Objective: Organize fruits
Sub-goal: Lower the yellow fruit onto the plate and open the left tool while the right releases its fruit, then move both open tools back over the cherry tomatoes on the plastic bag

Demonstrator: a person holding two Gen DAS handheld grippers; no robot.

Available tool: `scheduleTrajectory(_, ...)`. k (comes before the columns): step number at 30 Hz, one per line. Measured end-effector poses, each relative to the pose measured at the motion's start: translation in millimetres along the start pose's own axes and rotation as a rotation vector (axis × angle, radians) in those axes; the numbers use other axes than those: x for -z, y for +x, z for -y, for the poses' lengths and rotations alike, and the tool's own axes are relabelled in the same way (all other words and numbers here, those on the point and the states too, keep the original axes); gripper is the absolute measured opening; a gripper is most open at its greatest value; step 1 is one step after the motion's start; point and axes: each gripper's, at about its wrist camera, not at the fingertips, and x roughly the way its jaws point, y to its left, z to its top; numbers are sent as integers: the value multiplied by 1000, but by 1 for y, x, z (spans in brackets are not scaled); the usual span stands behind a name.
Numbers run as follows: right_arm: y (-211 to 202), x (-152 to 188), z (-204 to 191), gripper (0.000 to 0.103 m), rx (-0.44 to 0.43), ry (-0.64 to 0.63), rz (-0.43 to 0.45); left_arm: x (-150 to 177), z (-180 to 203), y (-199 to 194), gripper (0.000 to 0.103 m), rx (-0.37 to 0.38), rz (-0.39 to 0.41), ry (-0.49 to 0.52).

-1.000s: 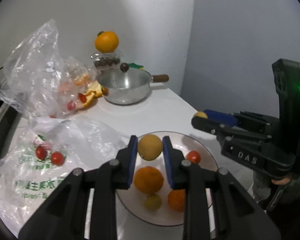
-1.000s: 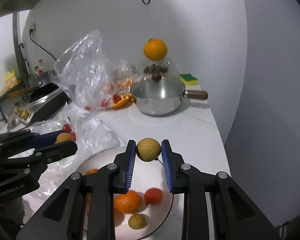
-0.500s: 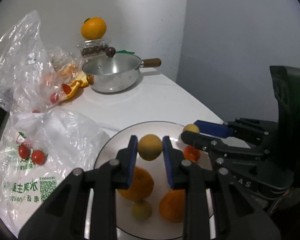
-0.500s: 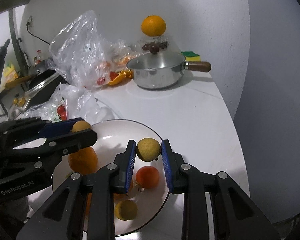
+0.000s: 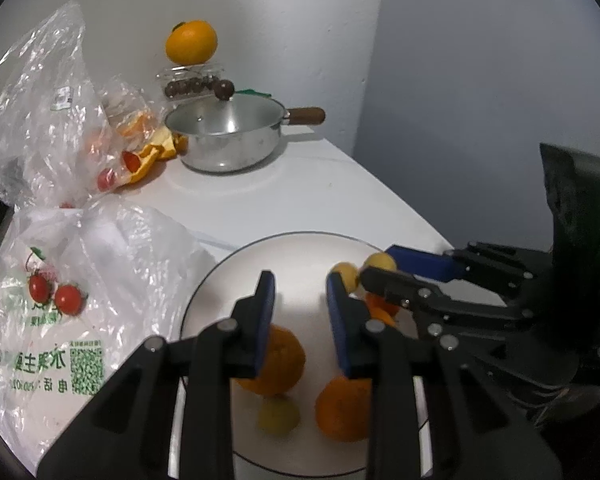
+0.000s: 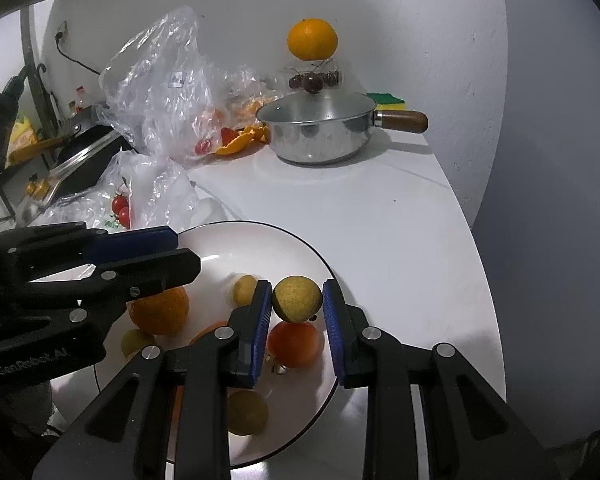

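We are holding both hand-held grippers over the plate (image 6: 324,264) on the white desk (image 6: 400,240). The left hand-held gripper (image 5: 300,284) is hanging spread with nothing between its pads, above an orange (image 5: 280,364). The right hand-held gripper (image 6: 296,300) is pinching a yellow fruit (image 6: 297,299) just over a tomato (image 6: 296,344). Farther back, a lidded pot (image 6: 320,132) is sitting near plastic bags (image 6: 160,92).

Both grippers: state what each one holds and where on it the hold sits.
The left gripper is open and holds nothing. The right gripper has a yellow-green fruit between its blue pads, at the fruit's opposite sides, though the right pad may not be touching.
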Motion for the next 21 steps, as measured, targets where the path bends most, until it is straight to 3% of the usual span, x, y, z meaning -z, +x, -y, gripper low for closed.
scheduleTrajectory(14,-5,-1,-12,29,35,-4,-6,6,-15,-35,33,-32,47,-11)
scheduleTrajectory(16,-9,-2,-14,29,41,-5,1,7,-21,-41,38,-36,53,-20)
scheduleTrajectory(17,-11,-2,-16,30,44,-5,3,8,-24,-45,50,-38,59,-27)
scheduleTrajectory(18,-12,-2,-17,30,47,-6,4,9,-26,-49,55,-39,67,-36)
scheduleTrajectory(21,-16,-2,-24,36,57,-14,7,11,-32,-60,55,-41,84,-47)
